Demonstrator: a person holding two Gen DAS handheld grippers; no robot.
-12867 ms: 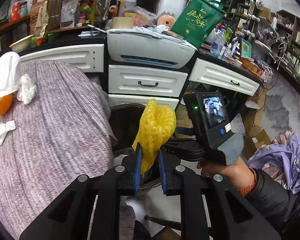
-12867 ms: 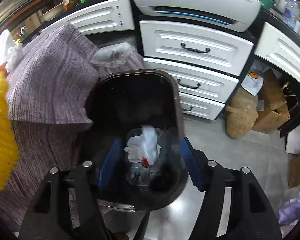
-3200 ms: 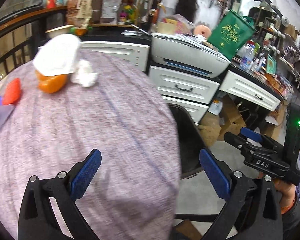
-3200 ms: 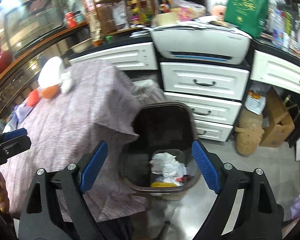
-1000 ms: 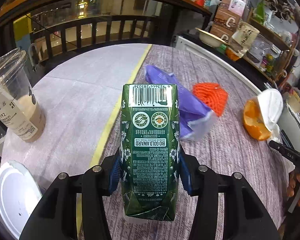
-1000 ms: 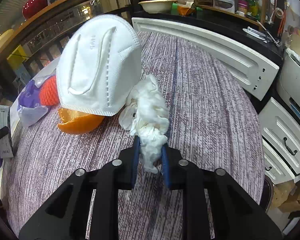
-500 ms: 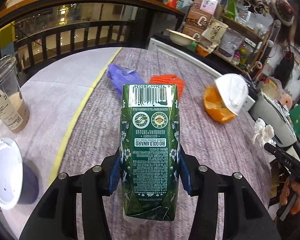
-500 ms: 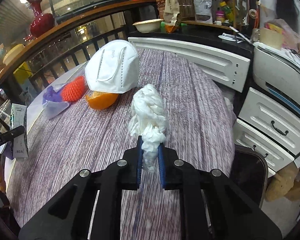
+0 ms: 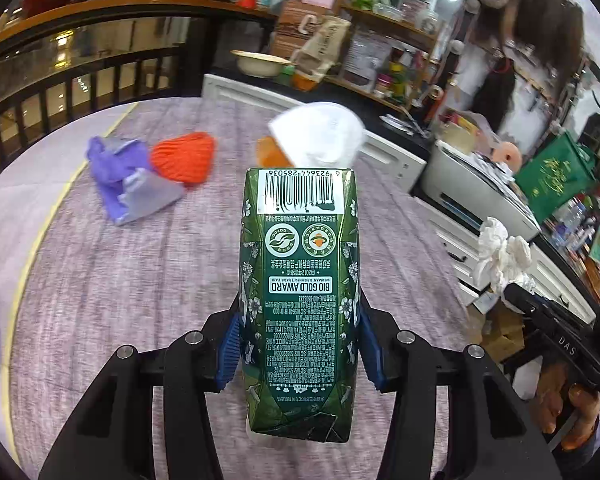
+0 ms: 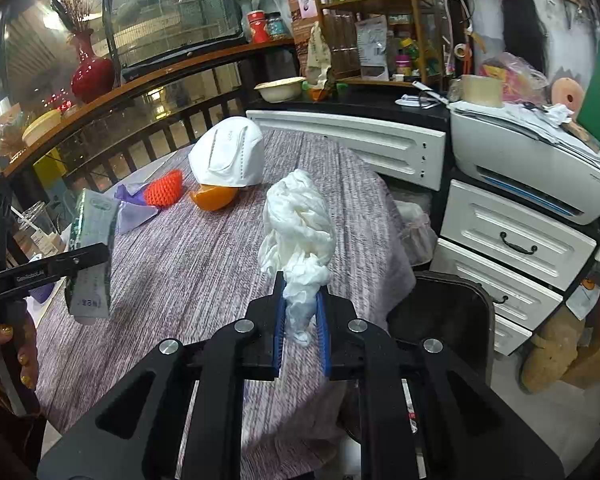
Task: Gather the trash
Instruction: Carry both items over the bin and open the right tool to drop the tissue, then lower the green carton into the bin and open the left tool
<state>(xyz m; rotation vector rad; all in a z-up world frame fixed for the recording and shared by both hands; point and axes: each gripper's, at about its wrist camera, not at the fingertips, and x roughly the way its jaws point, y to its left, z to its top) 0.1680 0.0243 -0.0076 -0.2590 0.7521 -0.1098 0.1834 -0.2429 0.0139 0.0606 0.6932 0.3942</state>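
Nearest the left wrist camera, the left claw [image 9: 298, 344] clamps a green drink carton printed with a barcode [image 9: 300, 280] between its blue pads. A second ago that carton hung over the far side of the round worktop covered in purple-grey cloth [image 9: 140, 280], by a plastic cup; now the view has swung toward the white drawers. The right claw [image 10: 301, 312], nearly closed, pinches a crumpled white tissue wad [image 10: 298, 232], lifted off the cloth where it lay beside the white face mask [image 10: 228, 152] a second ago. Both pieces look bound for the dark bin [image 10: 444, 308] below the worktop's edge.

Left behind are the mask, an orange peel [image 10: 214, 196], an orange foam net [image 10: 164, 188] and a purple wrapper [image 10: 134, 208].

The bin's inside is hidden, and the mask is blurred in the left view, so what lies under it is probably only the peel.
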